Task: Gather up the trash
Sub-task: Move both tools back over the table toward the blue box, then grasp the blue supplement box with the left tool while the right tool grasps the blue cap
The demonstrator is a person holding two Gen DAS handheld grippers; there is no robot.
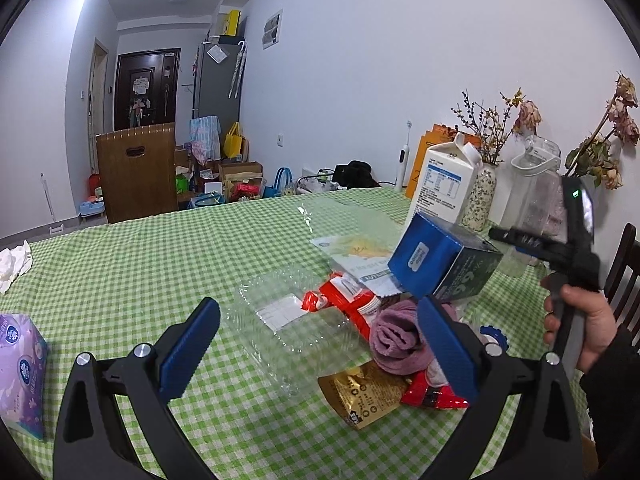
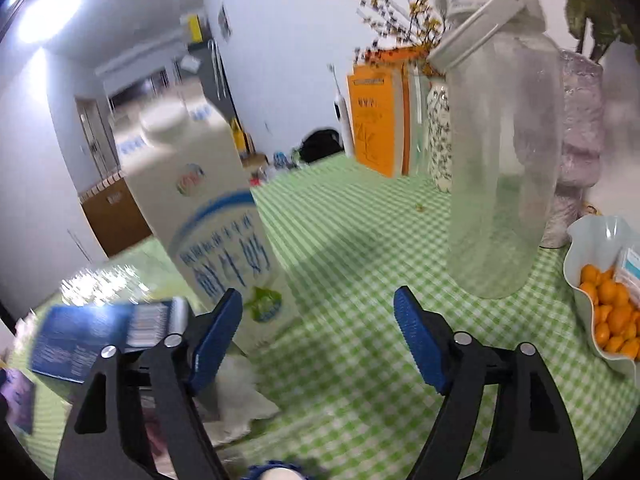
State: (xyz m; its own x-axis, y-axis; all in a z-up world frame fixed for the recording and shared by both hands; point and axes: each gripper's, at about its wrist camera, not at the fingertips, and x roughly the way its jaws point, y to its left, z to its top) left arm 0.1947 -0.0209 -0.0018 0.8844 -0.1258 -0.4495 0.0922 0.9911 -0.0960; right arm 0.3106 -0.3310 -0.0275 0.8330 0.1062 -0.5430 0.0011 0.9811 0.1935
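Trash lies on the green checked tablecloth (image 1: 140, 280): a clear plastic tray (image 1: 280, 344), a red wrapper (image 1: 348, 300), a gold packet (image 1: 368, 396) and a rolled purple cloth (image 1: 396, 336). My left gripper (image 1: 320, 304) is open just above them, and its pads touch nothing. A blue box (image 1: 440, 260) sits tilted behind the cloth; the right wrist view shows the blue box (image 2: 100, 332) blurred at lower left. My right gripper (image 2: 318, 298) is open over bare cloth with nothing between its fingers. A milk carton (image 2: 208, 216) stands by its left finger. A hand (image 1: 576, 320) holds its handle.
A clear bottle (image 2: 500, 160) and a bowl (image 2: 576, 240) of small oranges stand on the right. Vases of dried flowers (image 1: 480, 200) and an orange bag (image 2: 376, 120) line the wall. A tissue pack (image 1: 20, 368) and a crumpled tissue (image 1: 14, 264) lie far left.
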